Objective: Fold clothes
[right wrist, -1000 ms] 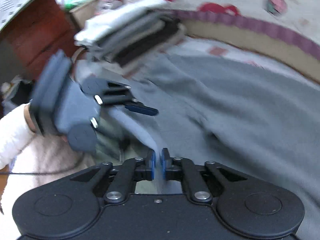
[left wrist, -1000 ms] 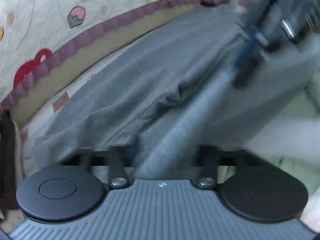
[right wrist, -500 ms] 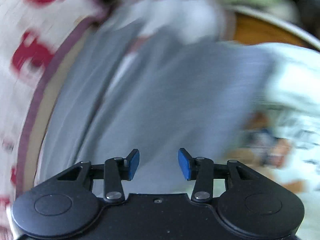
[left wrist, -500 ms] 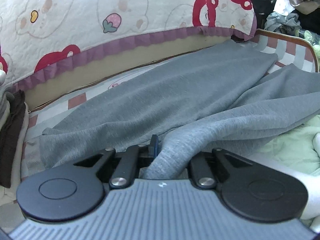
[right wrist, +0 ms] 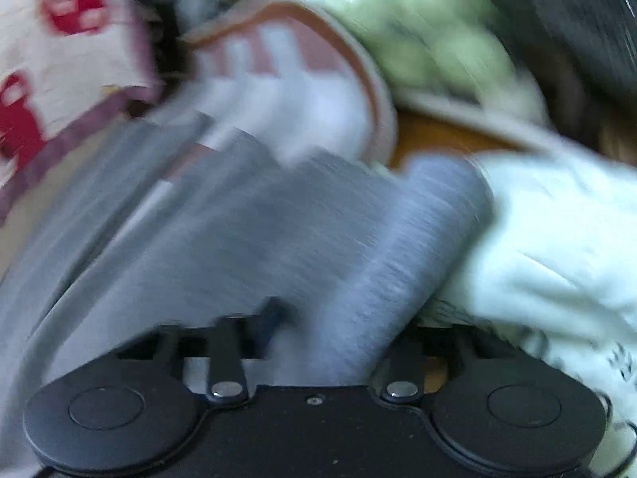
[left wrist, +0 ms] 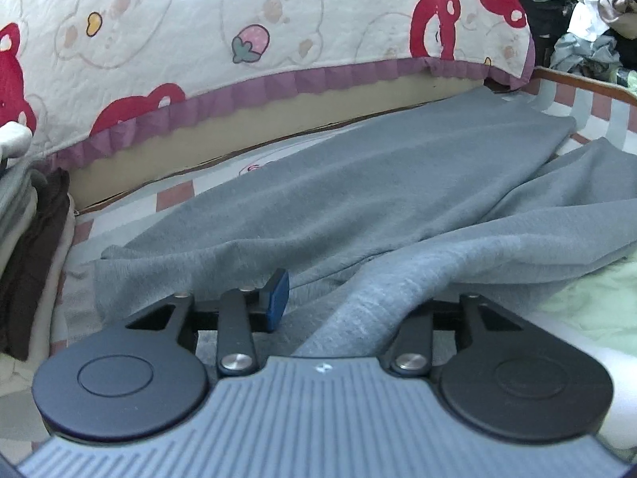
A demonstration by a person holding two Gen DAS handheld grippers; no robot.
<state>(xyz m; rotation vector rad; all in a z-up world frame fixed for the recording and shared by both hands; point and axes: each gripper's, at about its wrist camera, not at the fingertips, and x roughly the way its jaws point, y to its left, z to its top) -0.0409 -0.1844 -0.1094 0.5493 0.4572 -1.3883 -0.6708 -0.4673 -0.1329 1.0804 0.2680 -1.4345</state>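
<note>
Grey soft cloth is filling most of both views. It is the grey garment [left wrist: 358, 183], and it is lying spread on the bed [left wrist: 175, 195], running long from the lower left of the left wrist view up to the upper right, along the cartoon quilt [left wrist: 199, 40].

I am looking along my left gripper [left wrist: 342, 302]. One blue pad [left wrist: 276, 294] is showing, and the other is hiding under a thick fold of the garment that is bunching up right between the fingers. The fingers are standing fairly wide with that fold in the gap. I cannot tell if they are pinching it or only sitting around it.

My right gripper [right wrist: 338, 326] is blurry because it is moving fast. Grey cloth [right wrist: 318, 231] is running down between its fingers too, but I cannot tell if they are wide or squeezing.

A stack of folded clothes [left wrist: 28, 231] is sitting at the left edge. A pale green cloth [left wrist: 589, 302] is lying at the lower right.

The garment is looking partly doubled, not yet a neat small shape. Its long side is stretching away to my upper right, so the left gripper is the nearer one to the near end.
</note>
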